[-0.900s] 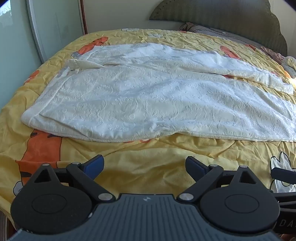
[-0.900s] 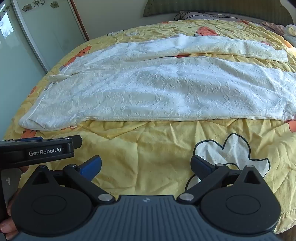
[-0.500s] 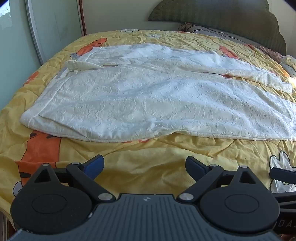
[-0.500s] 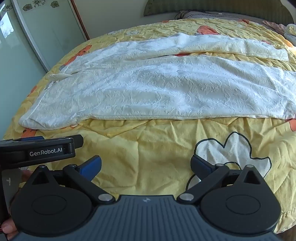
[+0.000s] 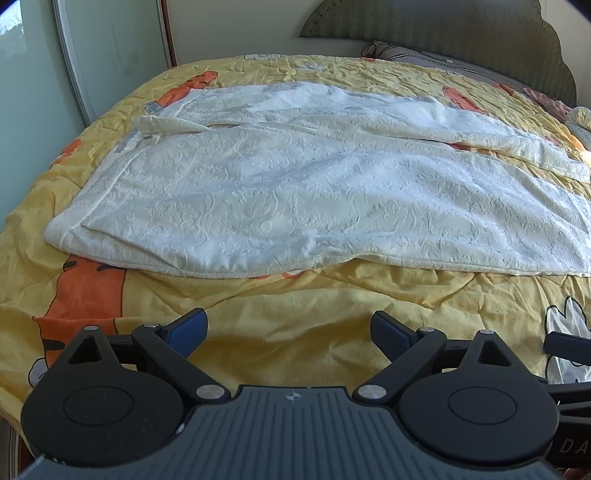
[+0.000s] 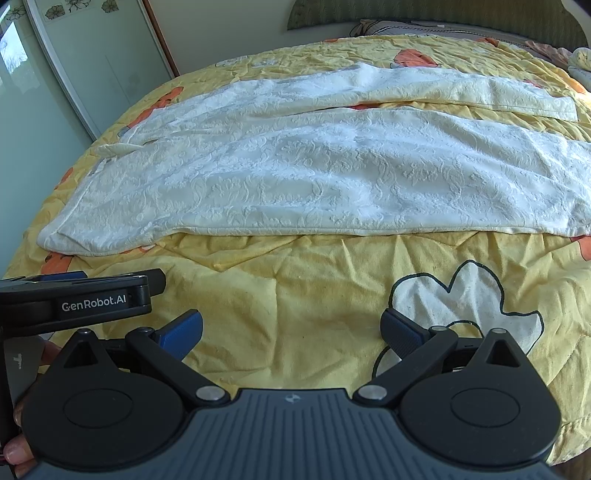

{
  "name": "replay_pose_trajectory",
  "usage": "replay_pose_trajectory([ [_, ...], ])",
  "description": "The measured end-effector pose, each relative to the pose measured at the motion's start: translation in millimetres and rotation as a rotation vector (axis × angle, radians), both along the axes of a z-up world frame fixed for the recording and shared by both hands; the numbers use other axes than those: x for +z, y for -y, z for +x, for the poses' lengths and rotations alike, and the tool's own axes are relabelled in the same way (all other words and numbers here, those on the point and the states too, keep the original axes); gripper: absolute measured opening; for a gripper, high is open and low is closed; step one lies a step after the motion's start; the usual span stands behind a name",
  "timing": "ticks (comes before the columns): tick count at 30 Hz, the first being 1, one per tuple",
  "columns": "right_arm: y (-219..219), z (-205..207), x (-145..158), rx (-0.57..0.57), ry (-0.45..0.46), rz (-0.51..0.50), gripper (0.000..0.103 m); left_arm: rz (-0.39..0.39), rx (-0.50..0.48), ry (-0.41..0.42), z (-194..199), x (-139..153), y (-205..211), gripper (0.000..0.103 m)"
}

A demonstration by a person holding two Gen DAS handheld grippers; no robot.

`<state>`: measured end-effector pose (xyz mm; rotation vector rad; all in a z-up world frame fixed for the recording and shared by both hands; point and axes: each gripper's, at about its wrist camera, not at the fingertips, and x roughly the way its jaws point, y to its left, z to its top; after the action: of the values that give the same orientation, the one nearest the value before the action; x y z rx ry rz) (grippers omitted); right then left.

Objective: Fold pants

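Nearest in each wrist view are the tongs themselves. The left tongs (image 5: 290, 328) stand spread wide with nothing between their blue-tipped fingers, hovering over the yellow cartoon-print quilt (image 5: 295, 306) short of the pants. The right tongs (image 6: 291, 330) are likewise spread wide and empty, over the quilt beside a white flower-shaped print (image 6: 461, 306), also short of the pants. In the right wrist view the body of the left tool, marked GenRobot.AI, shows at the left edge, level with the right tongs.

Beyond both tongs, the cream embossed pants (image 5: 295, 177) lie spread flat on the quilt, waistband to the left, legs running right. The nearer leg is broad and flat; the farther leg (image 6: 424, 88) lies behind it, narrowly apart from it toward the hems. Past the pants, a green padded headboard (image 5: 461, 33) rises behind the bed, with sliding glass doors (image 6: 74, 66) to the pants' left.
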<state>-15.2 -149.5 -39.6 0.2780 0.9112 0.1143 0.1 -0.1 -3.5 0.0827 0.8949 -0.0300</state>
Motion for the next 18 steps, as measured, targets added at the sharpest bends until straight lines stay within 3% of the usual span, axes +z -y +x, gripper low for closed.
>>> replay_pose_trajectory([
  [18, 0.6, -0.6, 0.5, 0.000, -0.001, 0.001, 0.103, 0.005, -0.004, -0.006, -0.4, -2.0, 0.7, 0.097],
])
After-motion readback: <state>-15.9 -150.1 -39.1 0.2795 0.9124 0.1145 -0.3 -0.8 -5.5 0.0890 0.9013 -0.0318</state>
